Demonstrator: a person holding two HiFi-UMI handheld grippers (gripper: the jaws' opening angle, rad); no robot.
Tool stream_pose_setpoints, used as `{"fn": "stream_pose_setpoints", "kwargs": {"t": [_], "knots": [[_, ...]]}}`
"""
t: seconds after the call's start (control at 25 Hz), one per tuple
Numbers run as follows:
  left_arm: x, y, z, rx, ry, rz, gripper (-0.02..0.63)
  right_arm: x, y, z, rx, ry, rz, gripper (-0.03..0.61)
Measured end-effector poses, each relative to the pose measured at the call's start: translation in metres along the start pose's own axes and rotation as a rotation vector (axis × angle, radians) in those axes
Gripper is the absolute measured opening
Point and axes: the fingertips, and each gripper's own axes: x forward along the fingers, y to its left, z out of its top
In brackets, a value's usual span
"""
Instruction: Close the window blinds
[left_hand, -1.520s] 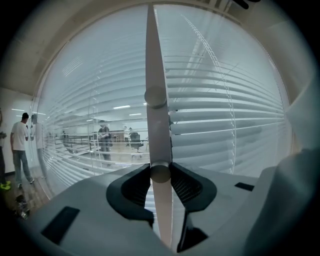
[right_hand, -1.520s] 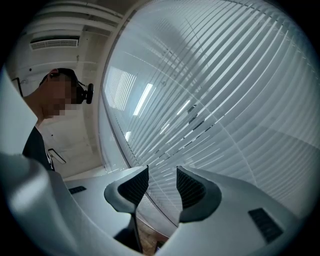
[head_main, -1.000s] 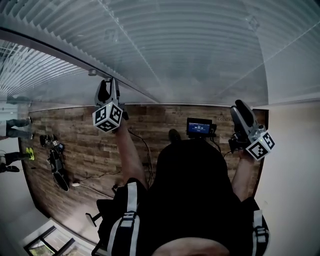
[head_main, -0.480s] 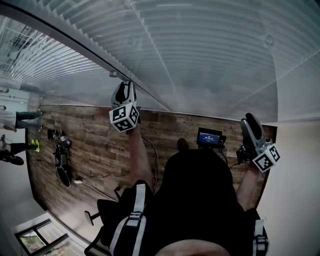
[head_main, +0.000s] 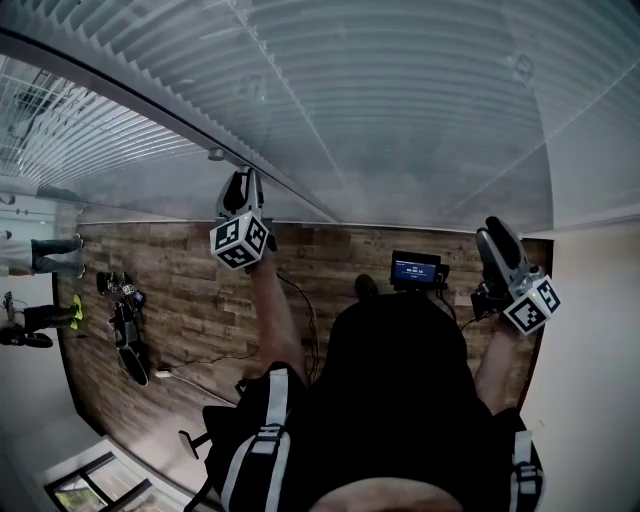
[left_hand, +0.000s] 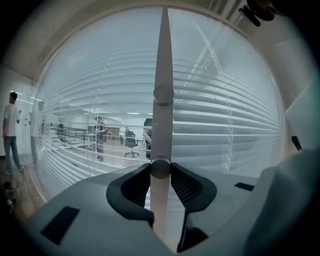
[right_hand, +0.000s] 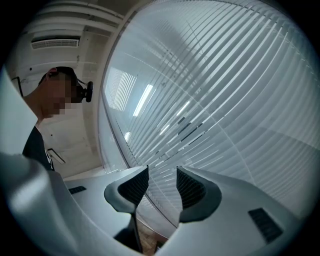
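White slatted blinds (head_main: 400, 100) cover the window in front of me. In the left gripper view a pale tilt wand (left_hand: 162, 95) hangs upright before the blinds (left_hand: 235, 115). My left gripper (left_hand: 160, 170) is shut on this wand, both pads pressing its sides. In the head view the left gripper (head_main: 243, 190) is raised to the blinds near the window frame. My right gripper (head_main: 497, 240) is held up at the right. It stands open (right_hand: 162, 175) with nothing between its fingers, facing the blinds (right_hand: 225, 100).
The blinds of the left window (head_main: 80, 130) have gaps that show a room behind. A wood floor (head_main: 190, 290) lies below, with a small blue-lit screen (head_main: 413, 270), cables and gear (head_main: 125, 325). A person (left_hand: 10, 125) stands at the far left.
The left gripper has shifted a little to the right along the blinds and stays raised at the wand. The right gripper has barely moved.
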Motion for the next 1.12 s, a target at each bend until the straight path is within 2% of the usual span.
{"fn": "stream_pose_setpoints", "kwargs": {"t": [0.36,0.64,0.96,1.12], "knots": [[-0.002,0.001,0.005,0.152,0.049,0.055,0.138,0.005,0.007,0.001,0.004,0.005,0.018,0.176],[-0.001,-0.001,-0.001,0.099,0.008,0.045,0.140,-0.005,-0.001,-0.005,0.010,-0.003,0.002,0.176],[0.005,0.002,-0.008,0.183,0.036,0.075,0.138,-0.005,-0.007,-0.011,0.013,-0.010,0.007,0.176],[0.003,0.002,-0.017,0.165,0.017,0.078,0.140,-0.011,-0.018,-0.021,0.022,-0.015,0.009,0.176]]}}
